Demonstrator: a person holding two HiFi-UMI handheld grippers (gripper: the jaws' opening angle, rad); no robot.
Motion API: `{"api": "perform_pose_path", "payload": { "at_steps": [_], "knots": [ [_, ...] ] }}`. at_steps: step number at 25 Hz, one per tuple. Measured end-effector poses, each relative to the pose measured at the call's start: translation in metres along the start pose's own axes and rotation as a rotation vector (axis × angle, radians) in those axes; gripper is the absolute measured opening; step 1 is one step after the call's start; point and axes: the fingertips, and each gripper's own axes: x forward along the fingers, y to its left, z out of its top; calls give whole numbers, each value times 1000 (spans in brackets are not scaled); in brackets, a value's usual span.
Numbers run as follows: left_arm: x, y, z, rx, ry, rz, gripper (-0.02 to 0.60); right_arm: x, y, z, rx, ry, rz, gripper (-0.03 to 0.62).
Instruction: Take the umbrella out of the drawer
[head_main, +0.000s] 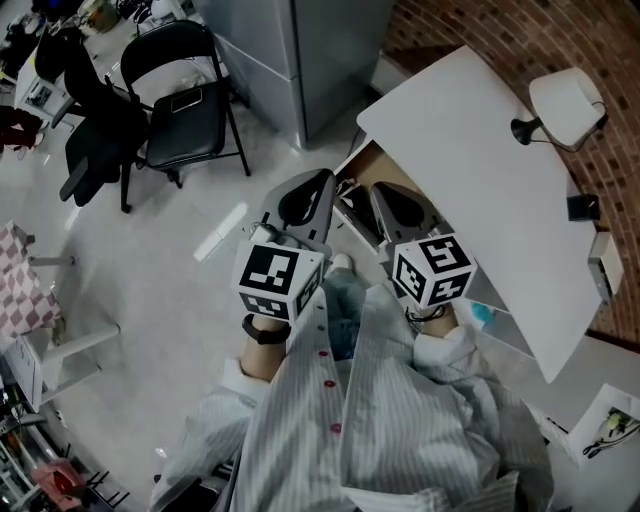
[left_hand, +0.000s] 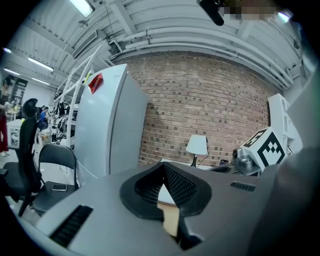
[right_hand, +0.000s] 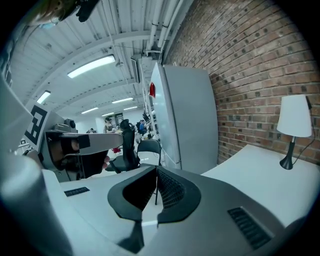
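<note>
Both grippers are held side by side in front of the person's striped shirt, pointing at the near corner of the white desk (head_main: 480, 170). My left gripper (head_main: 323, 178) is shut with nothing between its jaws; the left gripper view shows its tips (left_hand: 164, 166) meeting. My right gripper (head_main: 380, 190) is shut and empty too, its tips (right_hand: 157, 170) touching. Under the desk corner shows a tan opening, apparently the drawer (head_main: 372, 163). I see no umbrella in any view; the grippers hide what lies below them.
A white lamp (head_main: 565, 105) stands on the desk by the brick wall. A tall grey cabinet (head_main: 310, 50) is left of the desk. A black folding chair (head_main: 185, 100) with a phone on its seat and a black office chair (head_main: 95, 130) stand on the pale floor.
</note>
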Motion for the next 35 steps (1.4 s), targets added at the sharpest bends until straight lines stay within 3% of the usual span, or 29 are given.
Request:
{"api": "perform_pose_path", "payload": {
  "at_steps": [6, 10, 18, 24, 35],
  "knots": [
    [23, 23, 6, -2, 7, -25, 9, 23, -11, 4, 18, 18, -29, 35],
    [42, 35, 16, 31, 2, -75, 9, 35, -18, 14, 32, 13, -63, 35],
    [74, 44, 14, 19, 38, -161, 9, 56, -34, 20, 64, 14, -136, 35],
    [88, 57, -7, 8, 76, -191, 9, 68, -44, 8, 57, 50, -168, 35],
    [116, 68, -71, -74, 140, -185, 9, 100, -69, -50, 87, 148, -178, 35]
  ]
}}
